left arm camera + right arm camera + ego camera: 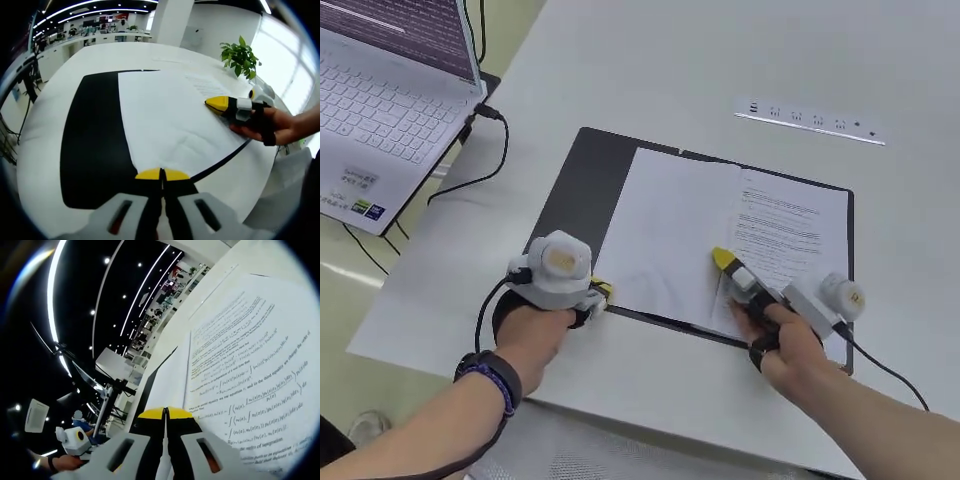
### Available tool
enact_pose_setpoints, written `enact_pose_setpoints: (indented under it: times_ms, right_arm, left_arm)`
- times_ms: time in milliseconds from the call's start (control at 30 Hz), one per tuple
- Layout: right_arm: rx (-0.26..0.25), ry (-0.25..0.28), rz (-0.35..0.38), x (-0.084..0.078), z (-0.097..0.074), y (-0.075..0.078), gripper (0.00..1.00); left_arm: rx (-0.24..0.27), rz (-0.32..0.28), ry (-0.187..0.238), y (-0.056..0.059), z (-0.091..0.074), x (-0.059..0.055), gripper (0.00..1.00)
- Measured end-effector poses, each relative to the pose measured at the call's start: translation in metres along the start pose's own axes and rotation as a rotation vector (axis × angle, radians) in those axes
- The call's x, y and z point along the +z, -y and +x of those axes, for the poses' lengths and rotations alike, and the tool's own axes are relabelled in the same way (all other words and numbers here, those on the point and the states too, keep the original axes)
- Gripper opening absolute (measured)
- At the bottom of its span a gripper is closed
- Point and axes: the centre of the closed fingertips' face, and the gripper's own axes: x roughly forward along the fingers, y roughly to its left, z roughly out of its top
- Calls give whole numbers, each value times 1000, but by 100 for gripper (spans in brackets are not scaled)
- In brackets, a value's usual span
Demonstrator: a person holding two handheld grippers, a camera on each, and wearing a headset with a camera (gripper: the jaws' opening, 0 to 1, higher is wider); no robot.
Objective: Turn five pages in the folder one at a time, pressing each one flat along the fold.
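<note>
Pressure wins here: with your left gripper (pixel 603 290), jaws closed on nothing, hold down the turned page (pixel 660 230) of the folder (pixel 575 185) lying open on the table (pixel 650 70); drag your right gripper (pixel 722 258), likewise clenched empty, firmly along the fold (pixel 732 210).

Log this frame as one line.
left gripper shut at turned page corner | right gripper shut, on fold | folder open
</note>
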Motion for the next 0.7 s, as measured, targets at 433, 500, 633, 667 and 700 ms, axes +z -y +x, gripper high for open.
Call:
enact_pose_setpoints:
  times_ms: [433,500,633,667,700]
  right_arm:
    - [-4,-22,-8,-26,-16,-1,0]
    - [-5,-32,-18,-29,-18,-1,0]
    - [-3,-44,-29,-39,-24,-4,0]
    - [-5,-44,-29,-41,-26,-5,0]
    - [-6,-43,-30,-42,-27,-6,0]
  left_arm:
    - [-5,21,-2,1,0,0,0]
    - [-4,21,-1,1,1,0,0]
    - [0,19,5,1,0,-1,0]
    - [0,19,6,1,0,-1,0]
    - [-2,21,8,1,0,-1,0]
